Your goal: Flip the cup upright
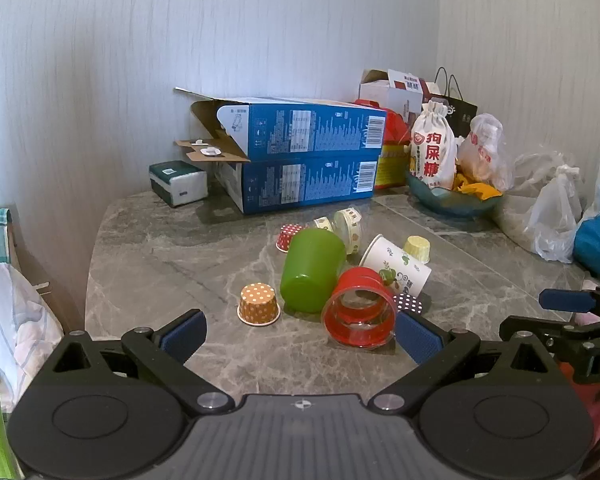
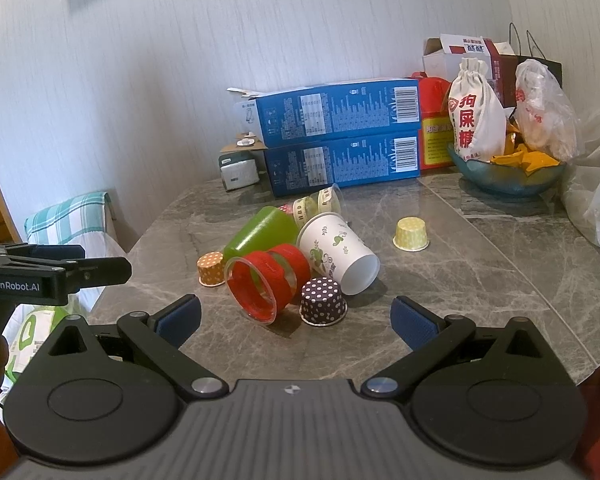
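Note:
Several cups lie in a heap on the grey marble table (image 1: 148, 264). A green plastic cup (image 1: 313, 269) lies on its side, as seen in the right wrist view too (image 2: 260, 230). A clear cup with red bands (image 1: 360, 312) (image 2: 266, 282) lies on its side, mouth toward me. A white paper cup with leaf print (image 1: 396, 266) (image 2: 338, 252) lies on its side. My left gripper (image 1: 300, 336) is open and empty just before the heap. My right gripper (image 2: 296, 320) is open and empty, just short of a purple dotted cupcake liner (image 2: 324, 301).
Small cupcake liners stand mouth down: orange (image 1: 259, 305), yellow (image 2: 411, 233), red (image 1: 288, 236). A clear taped cup (image 1: 346, 226) lies behind. Two stacked blue boxes (image 1: 304, 160), a tissue pack (image 1: 178, 182), a snack bowl (image 2: 508, 176) and plastic bags (image 1: 556, 216) line the back.

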A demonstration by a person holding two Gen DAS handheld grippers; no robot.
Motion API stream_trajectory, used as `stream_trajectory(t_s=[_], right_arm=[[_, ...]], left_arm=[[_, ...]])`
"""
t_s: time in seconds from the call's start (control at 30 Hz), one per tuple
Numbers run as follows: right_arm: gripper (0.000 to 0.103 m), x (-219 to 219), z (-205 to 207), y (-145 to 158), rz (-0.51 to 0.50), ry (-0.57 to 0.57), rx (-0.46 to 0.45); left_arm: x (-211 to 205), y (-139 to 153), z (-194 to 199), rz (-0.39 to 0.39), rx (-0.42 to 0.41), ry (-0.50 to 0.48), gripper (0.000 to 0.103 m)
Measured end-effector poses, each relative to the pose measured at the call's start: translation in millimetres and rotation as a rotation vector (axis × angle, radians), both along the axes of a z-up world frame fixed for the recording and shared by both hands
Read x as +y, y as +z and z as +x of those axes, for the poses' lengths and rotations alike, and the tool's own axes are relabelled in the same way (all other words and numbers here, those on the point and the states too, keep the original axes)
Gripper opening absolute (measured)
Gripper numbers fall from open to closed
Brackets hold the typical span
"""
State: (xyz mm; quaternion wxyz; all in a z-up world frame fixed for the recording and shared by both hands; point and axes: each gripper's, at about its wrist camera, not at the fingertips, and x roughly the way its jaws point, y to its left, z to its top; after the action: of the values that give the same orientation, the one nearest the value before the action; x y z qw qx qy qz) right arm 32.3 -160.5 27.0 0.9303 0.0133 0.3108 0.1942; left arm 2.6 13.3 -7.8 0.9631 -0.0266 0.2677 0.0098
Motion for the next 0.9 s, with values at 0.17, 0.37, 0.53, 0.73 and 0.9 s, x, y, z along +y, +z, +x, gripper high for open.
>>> stream_trajectory(t_s=[0.17,0.37,0.53,0.73,0.9], right_arm=[[0.102,-0.1,0.0,0.2,0.0,0.001,0.001],[0.102,-0.2,0.0,0.9,-0.003,0.001,0.002],[0.102,0.0,0.1,1.1,-0.004,0.001,0.003],[0.102,-0.2,0.0,1.3,-0.003,0.0,0.002],[0.102,0.2,0.1,1.5,-0.004,0.001,0.003]], left_arm=[[-0.3,0.4,-0.4,0.0,-0.001,0.0,0.102],[-1.5,1.0,-0.3,0.0,0.002,0.003,0.102],[-1.4,0.8,-0.3,-0.001,0.006,0.005,0.102],[-1.0,0.6,-0.4,-0.002,0.005,0.004,0.102],[-1.0,0.3,-0.5,-0.004,0.004,0.005,0.102]])
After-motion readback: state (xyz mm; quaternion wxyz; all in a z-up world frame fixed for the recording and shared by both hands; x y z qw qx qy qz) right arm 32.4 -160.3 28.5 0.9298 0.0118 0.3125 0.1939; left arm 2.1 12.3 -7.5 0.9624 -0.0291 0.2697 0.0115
